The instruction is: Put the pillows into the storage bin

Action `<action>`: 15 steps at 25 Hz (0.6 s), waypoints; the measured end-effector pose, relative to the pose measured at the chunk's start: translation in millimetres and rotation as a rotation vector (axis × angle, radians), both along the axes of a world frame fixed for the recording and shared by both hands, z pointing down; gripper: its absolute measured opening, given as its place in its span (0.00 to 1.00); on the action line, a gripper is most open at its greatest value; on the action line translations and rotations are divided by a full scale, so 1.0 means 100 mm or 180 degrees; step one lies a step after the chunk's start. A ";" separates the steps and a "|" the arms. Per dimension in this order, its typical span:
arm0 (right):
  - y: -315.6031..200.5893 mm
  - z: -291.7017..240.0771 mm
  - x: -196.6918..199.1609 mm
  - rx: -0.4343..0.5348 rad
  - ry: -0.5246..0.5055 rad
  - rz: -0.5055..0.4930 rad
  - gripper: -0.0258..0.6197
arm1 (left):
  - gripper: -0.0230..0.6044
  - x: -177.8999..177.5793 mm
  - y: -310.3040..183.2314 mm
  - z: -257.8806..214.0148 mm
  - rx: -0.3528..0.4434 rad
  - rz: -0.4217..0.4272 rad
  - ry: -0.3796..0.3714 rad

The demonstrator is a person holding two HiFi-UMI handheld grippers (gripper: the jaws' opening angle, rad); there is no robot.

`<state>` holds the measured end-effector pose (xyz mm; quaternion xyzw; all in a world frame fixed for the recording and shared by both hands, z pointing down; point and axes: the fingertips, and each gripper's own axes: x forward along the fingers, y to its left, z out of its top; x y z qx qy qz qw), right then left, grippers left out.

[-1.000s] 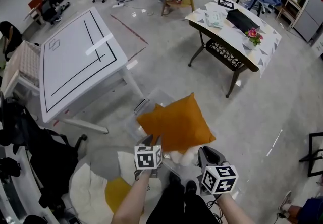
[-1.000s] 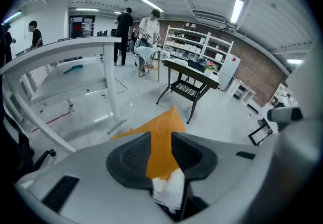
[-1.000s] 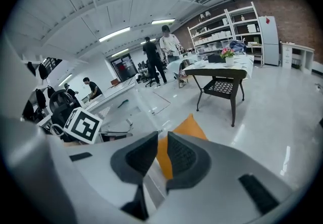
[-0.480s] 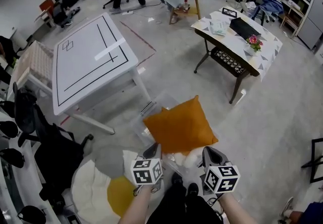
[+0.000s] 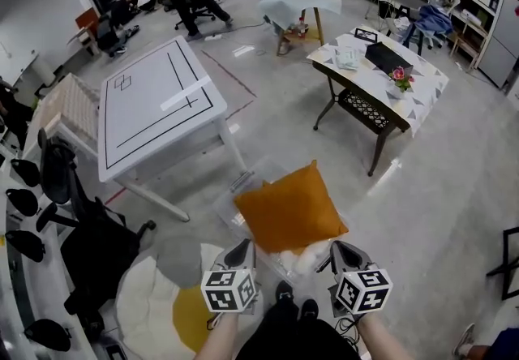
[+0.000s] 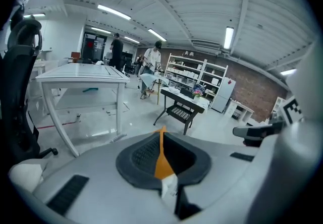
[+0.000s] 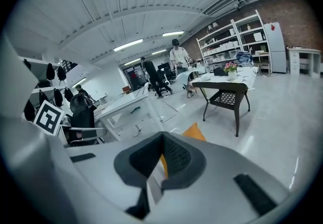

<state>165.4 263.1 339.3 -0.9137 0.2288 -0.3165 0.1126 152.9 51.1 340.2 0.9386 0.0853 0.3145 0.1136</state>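
An orange pillow (image 5: 290, 208) hangs over a clear storage bin (image 5: 240, 185) on the floor in the head view. At the pillow's near left corner, my left gripper (image 5: 242, 250) is shut on it. The left gripper view shows orange fabric (image 6: 163, 161) and a white tag pinched between the jaws. My right gripper (image 5: 335, 252) is shut on the near right corner. In the right gripper view the pillow (image 7: 195, 132) shows past the jaws. A white pillow (image 5: 302, 258) lies under the orange one; I cannot tell whether it sits inside the bin.
Grey, white and yellow pillows (image 5: 166, 297) lie on the floor at the lower left. A black chair (image 5: 89, 241) stands left, a white table (image 5: 154, 103) behind it. A patterned table with flowers (image 5: 381, 66) is at the right. People stand at the back.
Both grippers have closed on the orange pillow's near corners. The head view has tilted up a little, so the grippers sit lower in the picture.
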 end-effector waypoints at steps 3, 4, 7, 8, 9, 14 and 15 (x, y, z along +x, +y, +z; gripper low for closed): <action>0.09 -0.08 -0.10 -0.0015 0.0052 -0.0031 0.04 | 0.08 -0.14 0.07 -0.09 0.0051 -0.0019 0.0046; 0.12 -0.11 -0.13 -0.0035 0.0074 -0.0030 0.04 | 0.08 -0.18 0.09 -0.11 0.0059 -0.0025 0.0039; 0.21 -0.17 -0.18 -0.0045 0.0123 -0.0005 0.04 | 0.08 -0.29 0.15 -0.15 0.0093 -0.0056 0.0042; 0.23 -0.19 -0.19 -0.0028 0.0135 -0.0002 0.04 | 0.08 -0.33 0.16 -0.17 0.0100 -0.0068 0.0053; 0.25 -0.21 -0.21 -0.0013 0.0144 -0.0004 0.04 | 0.08 -0.36 0.19 -0.19 0.0102 -0.0076 0.0064; 0.37 -0.28 -0.31 0.0010 0.0202 -0.0054 0.04 | 0.08 -0.50 0.30 -0.31 0.0130 -0.0063 0.0123; 0.40 -0.29 -0.33 0.0007 0.0214 -0.0063 0.04 | 0.08 -0.52 0.32 -0.33 0.0140 -0.0062 0.0140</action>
